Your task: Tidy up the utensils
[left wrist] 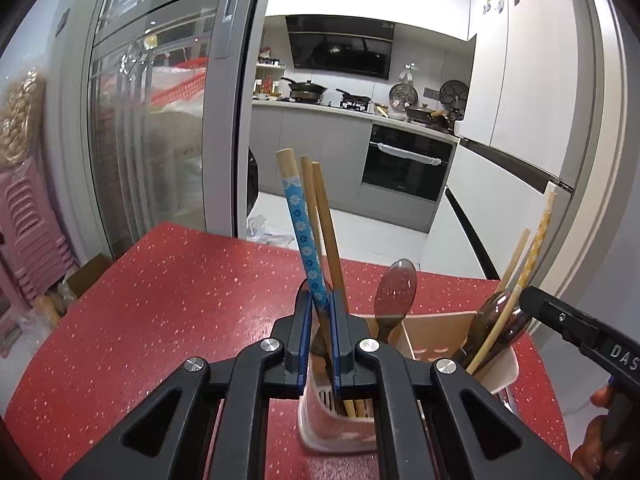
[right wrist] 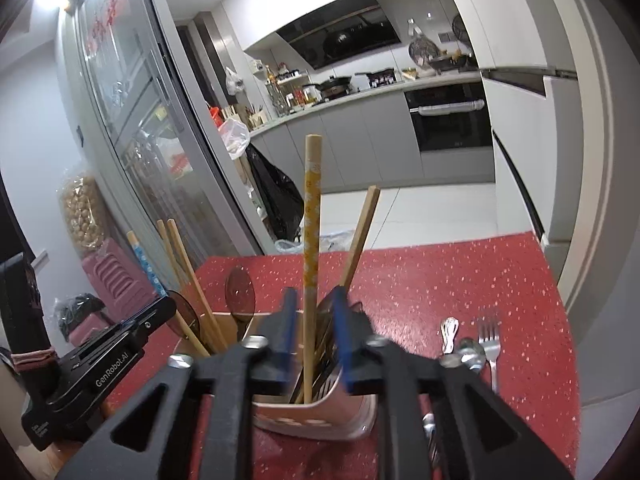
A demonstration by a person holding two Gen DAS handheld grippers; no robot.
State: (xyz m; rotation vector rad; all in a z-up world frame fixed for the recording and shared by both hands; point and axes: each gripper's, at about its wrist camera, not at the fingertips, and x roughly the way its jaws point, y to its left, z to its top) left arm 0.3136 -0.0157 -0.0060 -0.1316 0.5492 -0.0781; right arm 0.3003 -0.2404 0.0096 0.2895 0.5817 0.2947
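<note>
Two tools: left tool pinches blue floral chopstick; right tool spread round yellow chopstick.

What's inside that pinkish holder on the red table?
The utensil holder has chopsticks, a blue flowered one and a yellow patterned one, plus brown translucent spoons. Its walls and the grippers hide their lower ends.

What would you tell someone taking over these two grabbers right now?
Left gripper: shut on the blue flowered chopstick, lower end in the pink plastic utensil holder.
Right gripper: jaws apart around the yellow flowered chopstick, standing in the holder.
Done: plain wooden chopsticks and translucent brown spoons are in the holder.
Left: release the blue one; the silver fork lies on the red speckled table.
</note>
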